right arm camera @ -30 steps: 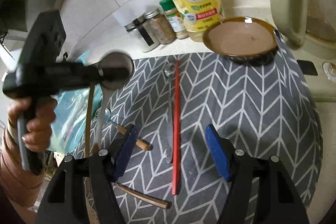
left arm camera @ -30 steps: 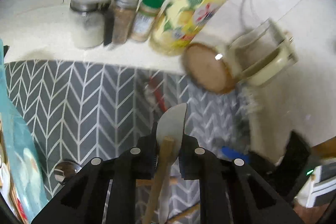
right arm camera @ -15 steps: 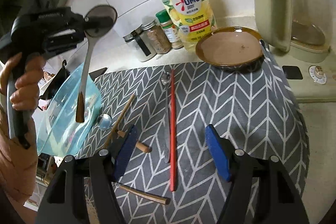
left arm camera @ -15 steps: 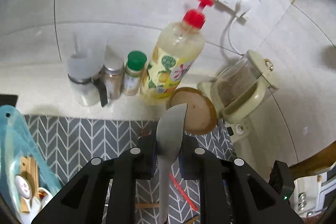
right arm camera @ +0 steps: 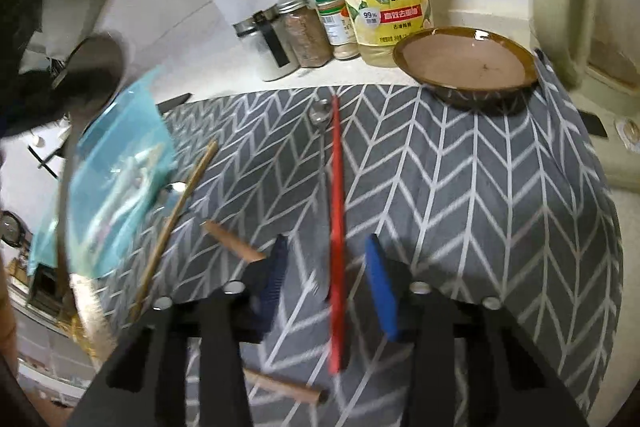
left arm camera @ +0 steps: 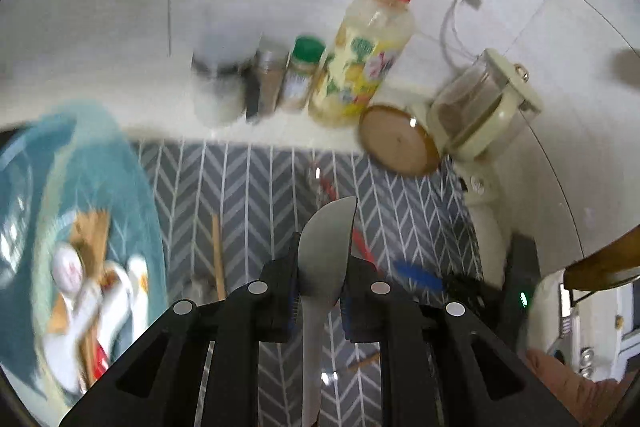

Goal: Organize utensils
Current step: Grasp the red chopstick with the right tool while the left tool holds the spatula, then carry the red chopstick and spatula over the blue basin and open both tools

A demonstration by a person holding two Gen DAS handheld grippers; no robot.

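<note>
The left gripper [left arm camera: 320,297] is clamped narrow on a metal spoon [left arm camera: 326,255], bowl end up and handle hanging down, lifted clear of the grey patterned mat [left arm camera: 248,187]. Gripping at the neck appears intended to keep the long handle from swinging in transit. The likely destination is the blue tray [left arm camera: 116,187] at 9 o'clock in the left wrist view, which already holds white spoons and wooden pieces, blurred.

The right gripper [right arm camera: 326,275] points down at the mat with its jaws closing. A red chopstick [right arm camera: 337,227] lies between the blue pads; neither pad presses on it yet. The chopstick runs from 12 to 6 o'clock, so the jaws straddle it crosswise for a square pinch. A small metal spoon [right arm camera: 320,115] lies just beside the chopstick's far tip.

Remaining on the mat: a wooden chopstick [right arm camera: 180,207] at 9 o'clock, wooden-handled utensils near the gripper. A brown bowl [right arm camera: 466,67] sits at 1 o'clock.
</note>
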